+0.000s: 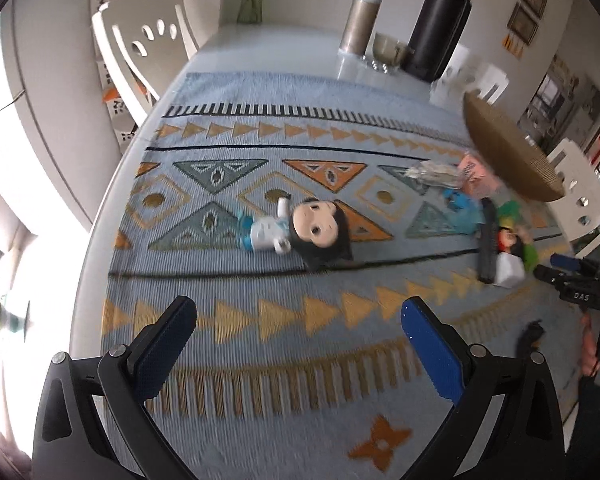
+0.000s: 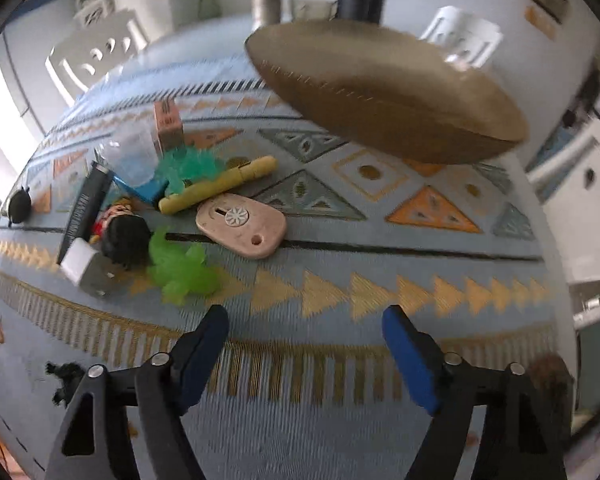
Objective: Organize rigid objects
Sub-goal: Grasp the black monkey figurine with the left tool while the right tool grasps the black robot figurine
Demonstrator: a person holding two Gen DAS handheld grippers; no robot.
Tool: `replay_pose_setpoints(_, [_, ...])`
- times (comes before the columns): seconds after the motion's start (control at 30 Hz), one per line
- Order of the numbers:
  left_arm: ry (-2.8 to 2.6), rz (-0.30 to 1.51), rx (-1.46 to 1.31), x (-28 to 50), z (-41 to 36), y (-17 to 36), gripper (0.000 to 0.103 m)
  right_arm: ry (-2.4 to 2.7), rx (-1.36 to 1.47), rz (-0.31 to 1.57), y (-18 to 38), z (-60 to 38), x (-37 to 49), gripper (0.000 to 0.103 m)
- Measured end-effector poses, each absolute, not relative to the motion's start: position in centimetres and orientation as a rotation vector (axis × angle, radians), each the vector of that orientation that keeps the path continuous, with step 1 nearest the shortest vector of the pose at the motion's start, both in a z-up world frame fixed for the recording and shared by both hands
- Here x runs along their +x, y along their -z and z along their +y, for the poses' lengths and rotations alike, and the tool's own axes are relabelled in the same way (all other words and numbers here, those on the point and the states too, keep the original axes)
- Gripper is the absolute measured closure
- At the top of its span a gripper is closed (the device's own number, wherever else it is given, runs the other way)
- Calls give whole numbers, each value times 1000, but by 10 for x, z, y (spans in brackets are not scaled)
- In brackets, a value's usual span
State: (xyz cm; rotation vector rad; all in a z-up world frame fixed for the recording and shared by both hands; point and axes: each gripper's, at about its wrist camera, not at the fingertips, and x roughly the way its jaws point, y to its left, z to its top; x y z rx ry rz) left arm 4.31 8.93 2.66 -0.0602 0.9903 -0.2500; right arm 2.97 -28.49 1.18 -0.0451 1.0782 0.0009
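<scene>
The left gripper hangs over the patterned cloth near the table's near edge, jaws wide with nothing between them; the doll with dark hair lies on its back in the middle of the cloth, apart from the rest; the right gripper also stands open over bare cloth, its jaws parted and empty; a woven basket sits toward the far right of the table; the other rigid objects are heaped left of it in the right wrist view: a pink oval tag, a yellow pen-like tool, a green spiky toy, a small black-haired figure, a white block, a black tube, a clear cup and a small orange box; at the table's far edge stand a black flask and a grey canister; white chairs surround the table
</scene>
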Motion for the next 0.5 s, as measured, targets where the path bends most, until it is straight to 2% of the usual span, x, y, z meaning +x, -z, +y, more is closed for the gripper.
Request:
replay_pose_setpoints(0.4, [212,1004,-79,92,73,-15,5,-137,-95,1044,-9,-294,67,28])
replay_pose_setpoints(0.5, [187,1006,-46,100,67,-9,17,-158,-99,1023,-11,-295,77,28])
